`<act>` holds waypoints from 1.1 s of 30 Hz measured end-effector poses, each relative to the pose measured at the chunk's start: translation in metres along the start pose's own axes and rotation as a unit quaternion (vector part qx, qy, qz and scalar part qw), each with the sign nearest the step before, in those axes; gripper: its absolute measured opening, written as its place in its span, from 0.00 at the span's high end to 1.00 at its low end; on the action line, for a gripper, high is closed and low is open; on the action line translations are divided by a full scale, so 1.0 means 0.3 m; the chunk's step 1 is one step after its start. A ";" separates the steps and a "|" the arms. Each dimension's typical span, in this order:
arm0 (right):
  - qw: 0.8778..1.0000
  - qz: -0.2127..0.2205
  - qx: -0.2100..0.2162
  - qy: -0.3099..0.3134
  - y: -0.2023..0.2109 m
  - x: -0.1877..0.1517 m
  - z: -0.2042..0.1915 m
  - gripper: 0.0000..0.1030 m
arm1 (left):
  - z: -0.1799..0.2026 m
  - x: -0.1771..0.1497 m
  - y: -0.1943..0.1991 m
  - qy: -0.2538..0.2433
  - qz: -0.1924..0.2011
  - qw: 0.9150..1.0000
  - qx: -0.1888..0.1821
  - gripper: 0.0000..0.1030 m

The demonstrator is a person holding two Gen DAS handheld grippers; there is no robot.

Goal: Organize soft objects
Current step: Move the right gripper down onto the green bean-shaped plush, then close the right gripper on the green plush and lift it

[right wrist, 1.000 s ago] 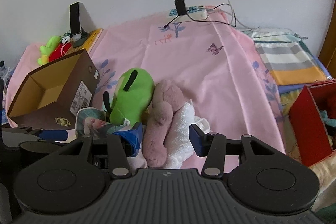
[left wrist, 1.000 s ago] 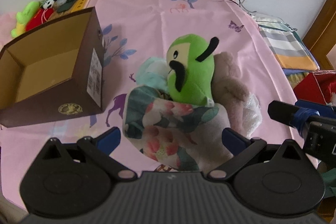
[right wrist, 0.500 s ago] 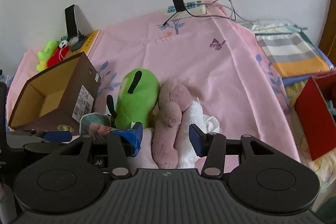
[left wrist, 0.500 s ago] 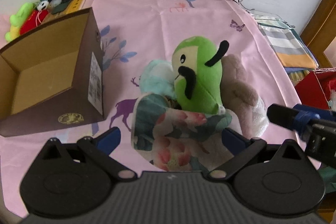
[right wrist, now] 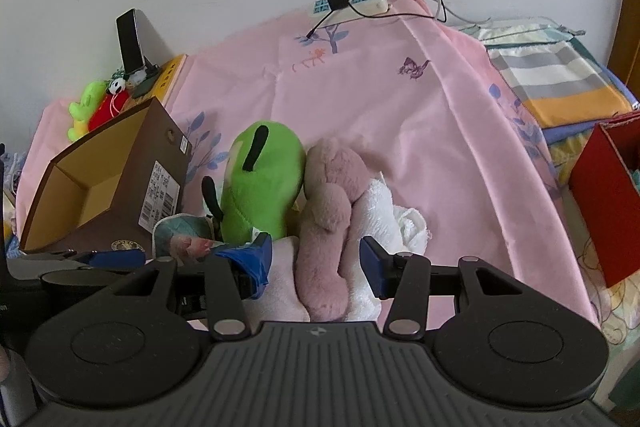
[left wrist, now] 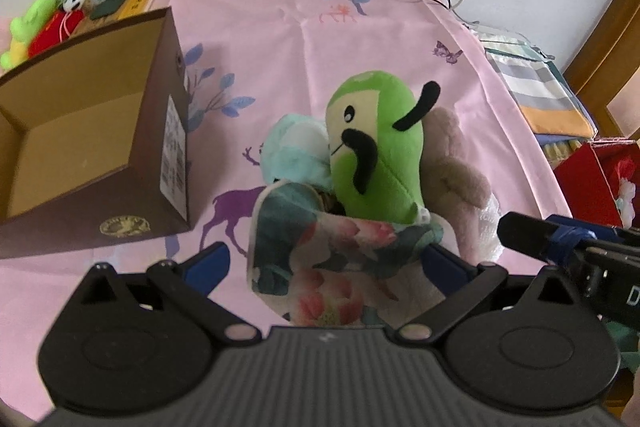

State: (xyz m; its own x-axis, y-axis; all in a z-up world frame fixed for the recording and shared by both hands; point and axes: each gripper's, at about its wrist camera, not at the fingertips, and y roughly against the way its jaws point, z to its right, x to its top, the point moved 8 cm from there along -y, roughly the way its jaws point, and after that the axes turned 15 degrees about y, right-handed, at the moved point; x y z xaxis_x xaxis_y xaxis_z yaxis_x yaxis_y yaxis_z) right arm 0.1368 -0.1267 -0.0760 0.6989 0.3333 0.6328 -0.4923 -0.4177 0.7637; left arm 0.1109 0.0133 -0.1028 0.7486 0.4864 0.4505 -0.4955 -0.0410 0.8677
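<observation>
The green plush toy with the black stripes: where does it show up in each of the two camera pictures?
Left wrist view: the green plush toy stands right of centre, above the floral cloth.
Right wrist view: it sits left of centre, against the pink plush.
Shared landmark: the open brown box, to its left in both.

The right gripper (right wrist: 316, 261) stands open around a mauve plush toy (right wrist: 330, 223) lying on a white towel (right wrist: 394, 223). A green plush toy (right wrist: 262, 183) leans beside it, near an open brown cardboard box (right wrist: 120, 183) on the pink bedsheet (right wrist: 420, 131).
</observation>
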 end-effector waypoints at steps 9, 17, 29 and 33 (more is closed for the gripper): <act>1.000 0.000 0.022 -0.013 -0.021 0.006 0.024 0.69 | -0.050 0.010 0.037 0.039 0.021 0.997 -0.063 0.01; 0.997 0.011 0.060 -0.045 -0.044 0.072 0.047 0.69 | -0.082 0.115 0.051 0.060 0.031 0.993 -0.097 0.04; 0.991 -0.011 0.123 -0.053 -0.147 0.156 0.010 0.67 | 0.026 0.143 0.043 -0.054 0.031 0.989 -0.138 0.22; 0.987 -0.027 0.144 -0.064 -0.192 0.180 0.008 0.67 | 0.078 0.171 -0.009 -0.092 0.021 0.985 -0.144 0.22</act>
State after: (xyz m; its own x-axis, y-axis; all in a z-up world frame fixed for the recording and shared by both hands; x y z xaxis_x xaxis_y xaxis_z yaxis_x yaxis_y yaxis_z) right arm 0.2041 -0.0866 -0.0862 0.7889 0.2601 0.5568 -0.2976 -0.6310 0.7165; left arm 0.1610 0.0180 -0.0771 0.7785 0.3224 0.5385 -0.6127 0.2042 0.7635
